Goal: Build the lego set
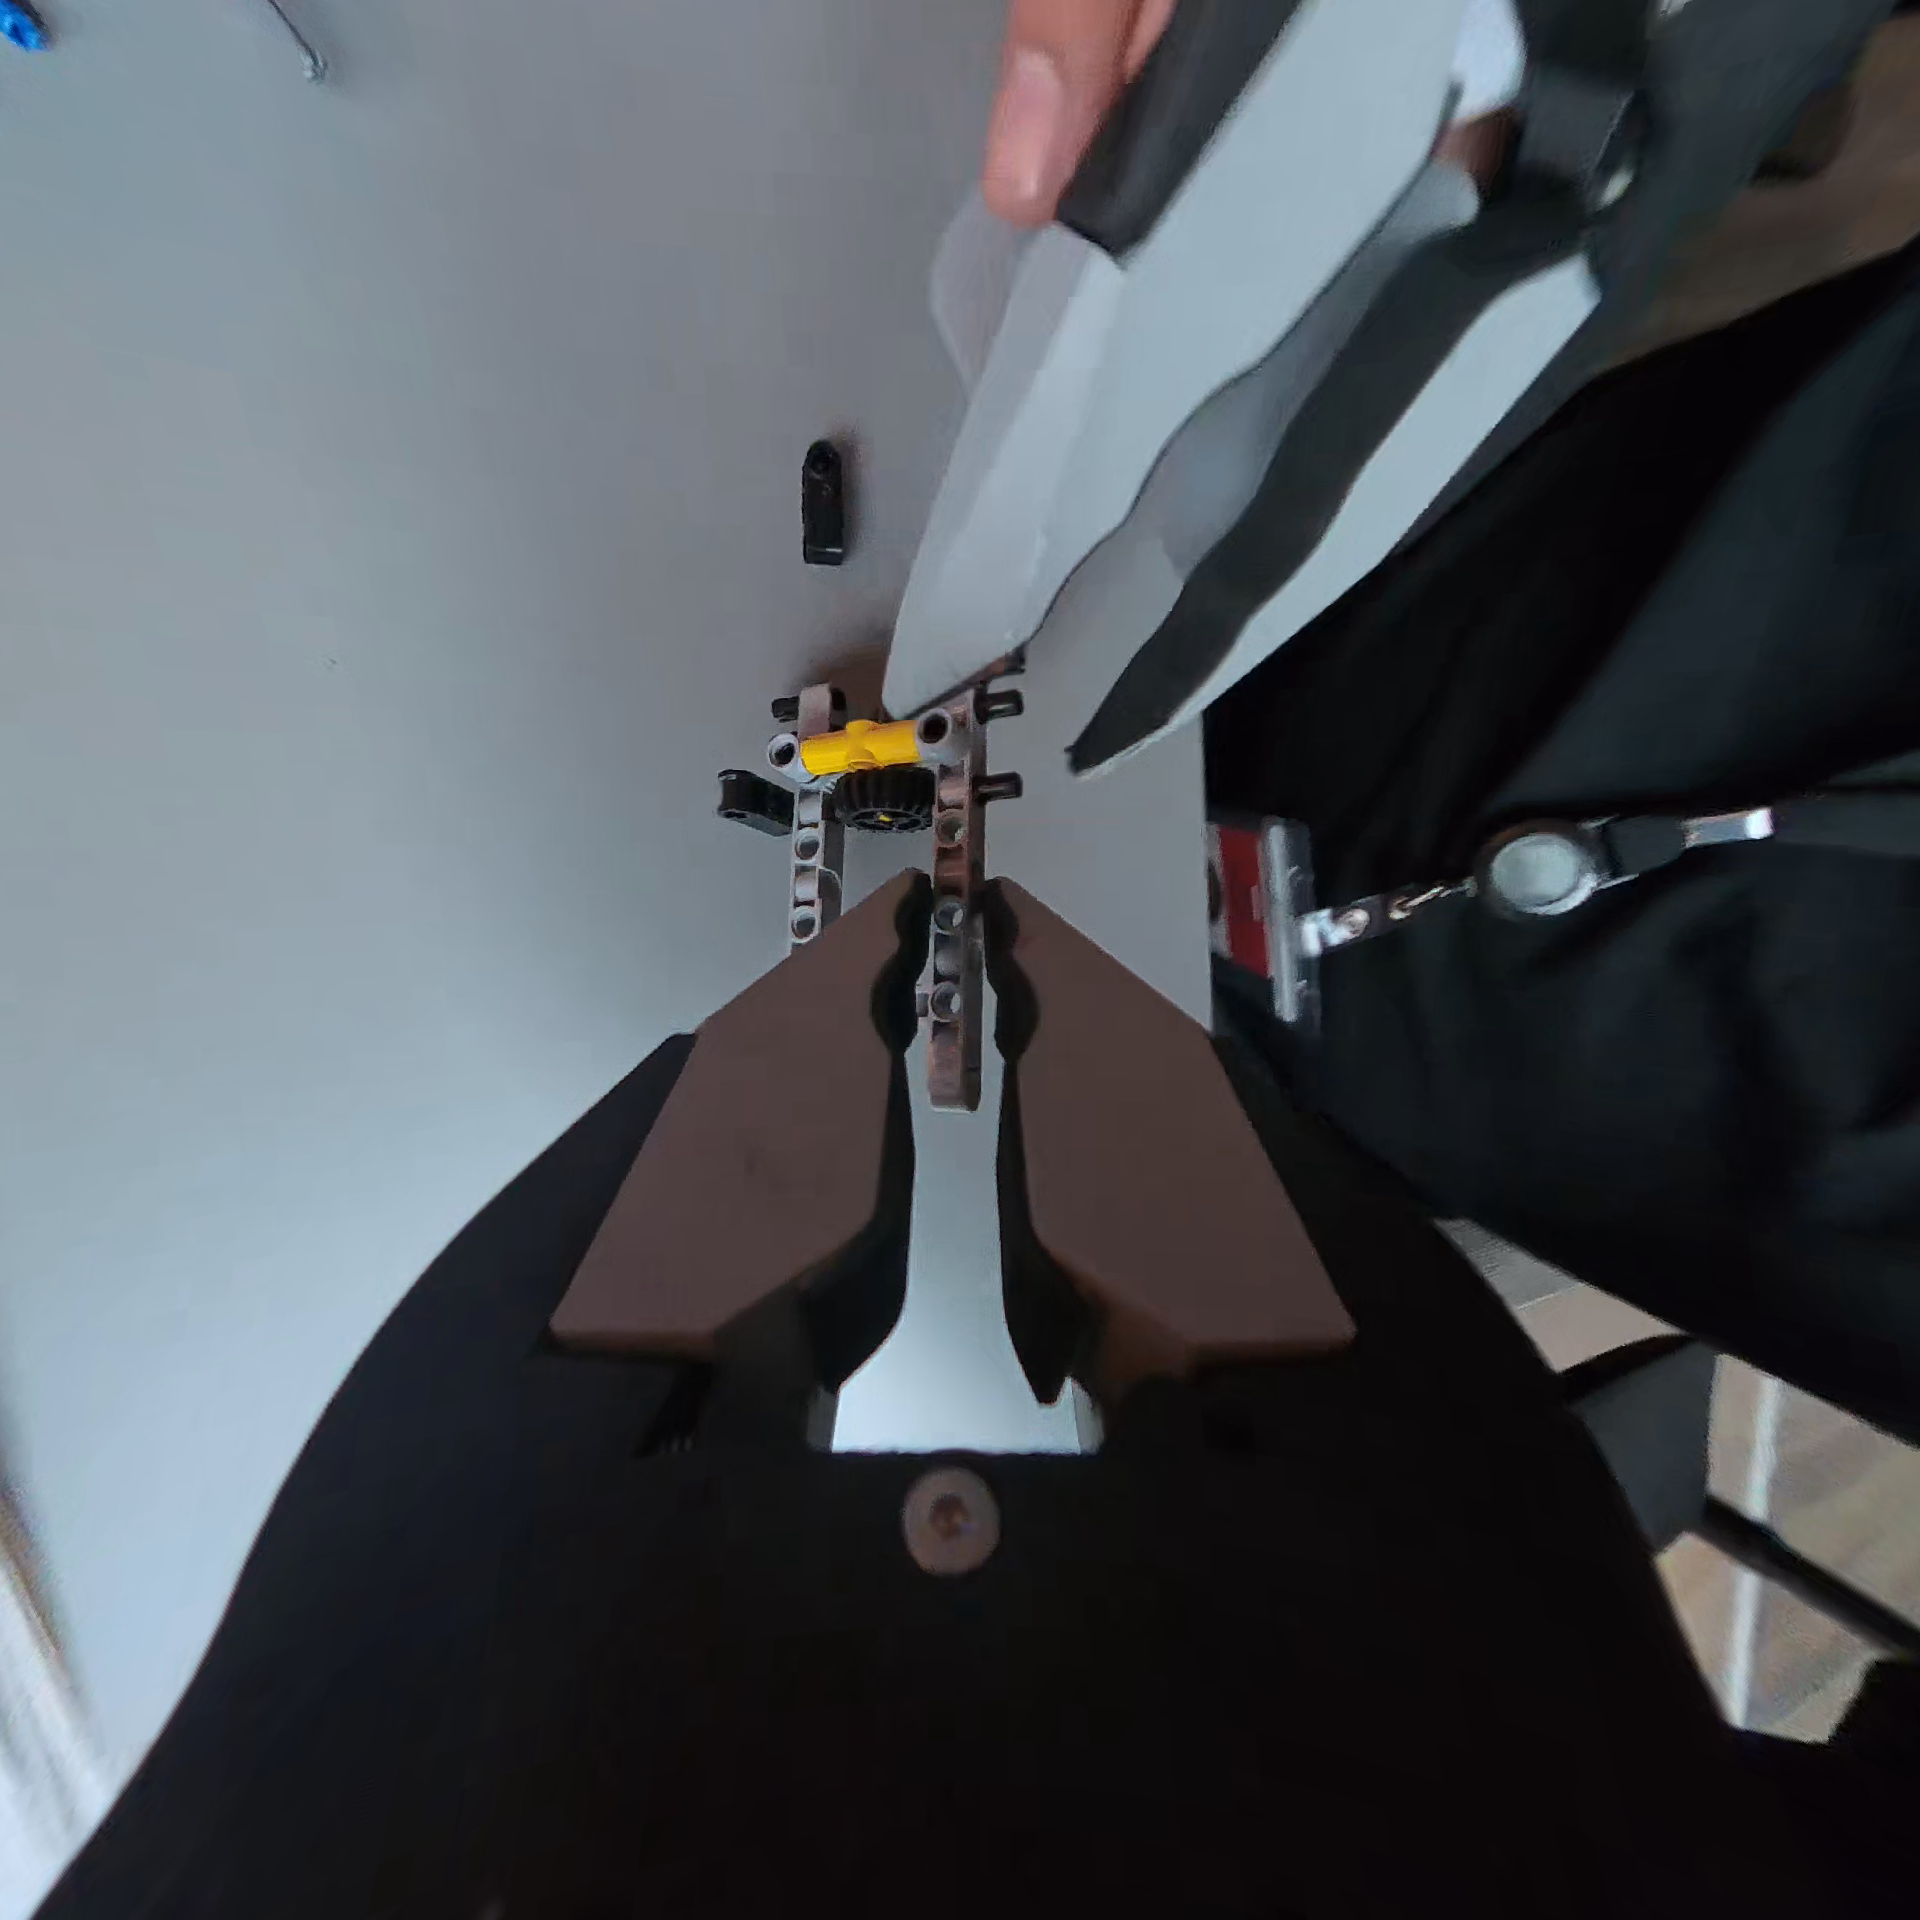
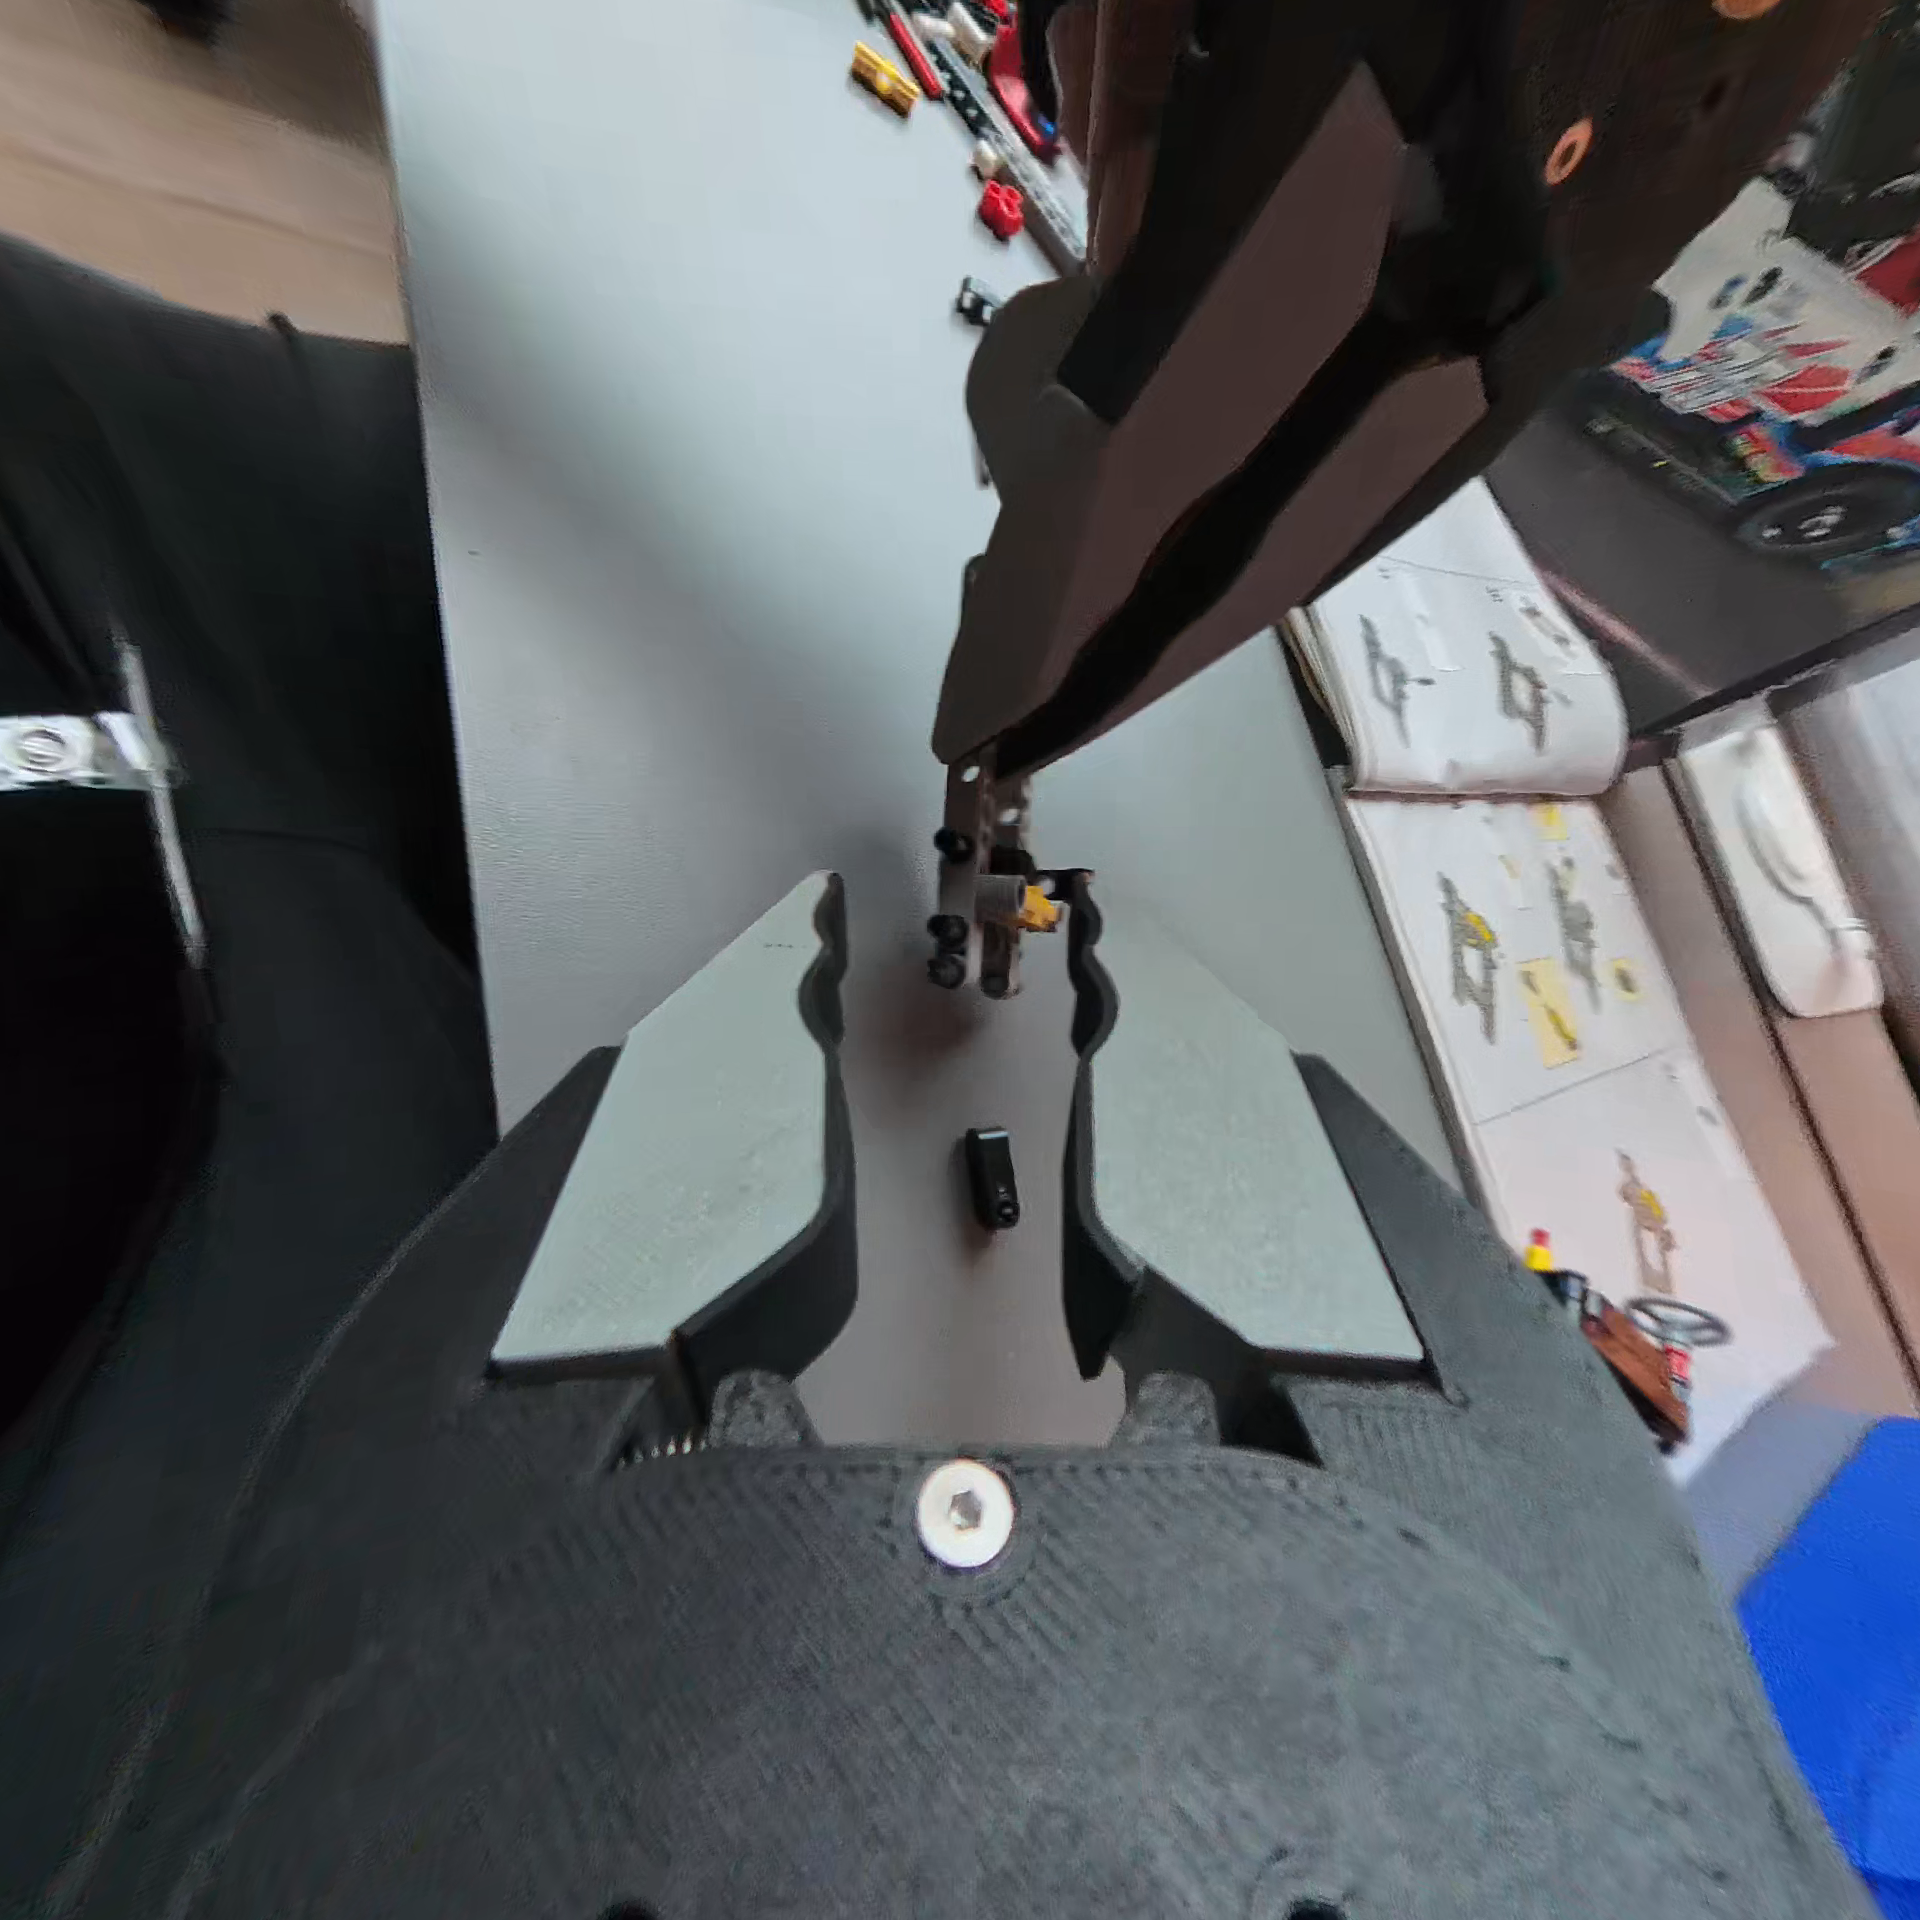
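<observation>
Currently, your workpiece and tools stand as follows.

Assembly: the lego frame (image 1: pixel 883 821) is two grey perforated beams side by side, bridged at the far end by a yellow connector (image 1: pixel 854 750) with a black gear (image 1: pixel 881 800) just below it; black pins stick out from its right beam. You hold it above the grey table (image 1: pixel 416 623).

Left gripper: your left gripper (image 1: pixel 954 896), brown-faced, is clamped on the near end of the frame's right beam; both fingers press its sides.

Right gripper: your right gripper (image 2: pixel 956 904), grey-faced, has its jaws spread wide with nothing between the pads. In the left wrist view its tips sit at the far end of the frame, next to the yellow connector; whether they touch cannot be told.

Loose part: a small black connector (image 2: pixel 992 1176) lies flat on the table, beneath the gap of the right gripper and apart from the frame.

Part supply: a cluster of red, yellow and black pieces (image 2: pixel 966 94) lies at the far end of the table.

Documentation: the open instruction booklet (image 2: pixel 1507 914) rests at the table's right side, with the set's box (image 2: pixel 1787 436) beyond it.
</observation>
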Demonstrator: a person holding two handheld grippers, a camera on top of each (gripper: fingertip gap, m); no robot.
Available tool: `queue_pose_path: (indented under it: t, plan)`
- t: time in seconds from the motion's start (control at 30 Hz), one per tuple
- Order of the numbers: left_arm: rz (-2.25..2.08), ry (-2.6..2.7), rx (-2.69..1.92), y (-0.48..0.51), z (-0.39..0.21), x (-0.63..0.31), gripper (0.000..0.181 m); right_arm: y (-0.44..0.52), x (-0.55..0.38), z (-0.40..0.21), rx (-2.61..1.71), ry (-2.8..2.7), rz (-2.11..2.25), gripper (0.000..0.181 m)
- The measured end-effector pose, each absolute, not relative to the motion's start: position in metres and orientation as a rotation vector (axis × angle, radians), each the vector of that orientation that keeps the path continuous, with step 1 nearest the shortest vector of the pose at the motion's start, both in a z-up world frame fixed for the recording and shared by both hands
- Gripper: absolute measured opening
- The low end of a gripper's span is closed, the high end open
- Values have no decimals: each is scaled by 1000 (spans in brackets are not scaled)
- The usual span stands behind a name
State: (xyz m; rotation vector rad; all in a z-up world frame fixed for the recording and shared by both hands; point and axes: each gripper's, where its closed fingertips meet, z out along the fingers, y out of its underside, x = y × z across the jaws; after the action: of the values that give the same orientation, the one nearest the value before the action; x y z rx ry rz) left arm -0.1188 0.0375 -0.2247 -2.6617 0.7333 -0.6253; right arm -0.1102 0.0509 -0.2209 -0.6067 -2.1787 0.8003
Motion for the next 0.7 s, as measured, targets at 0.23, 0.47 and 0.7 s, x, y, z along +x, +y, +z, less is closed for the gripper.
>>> queue_pose_path:
  t: [0.23,0.47,0.7]
  plan:
    - [-752,576,-2548,37,-225,-117,7,54,-119,-228,-594,-2119,695,13]
    - [-188,731,-2366,45,-231,-122,14,58,-120,-222,-650,-2141,851,13]
    - [-42,758,-2293,50,-244,-122,7,58,-117,-225,-679,-2182,1036,13]
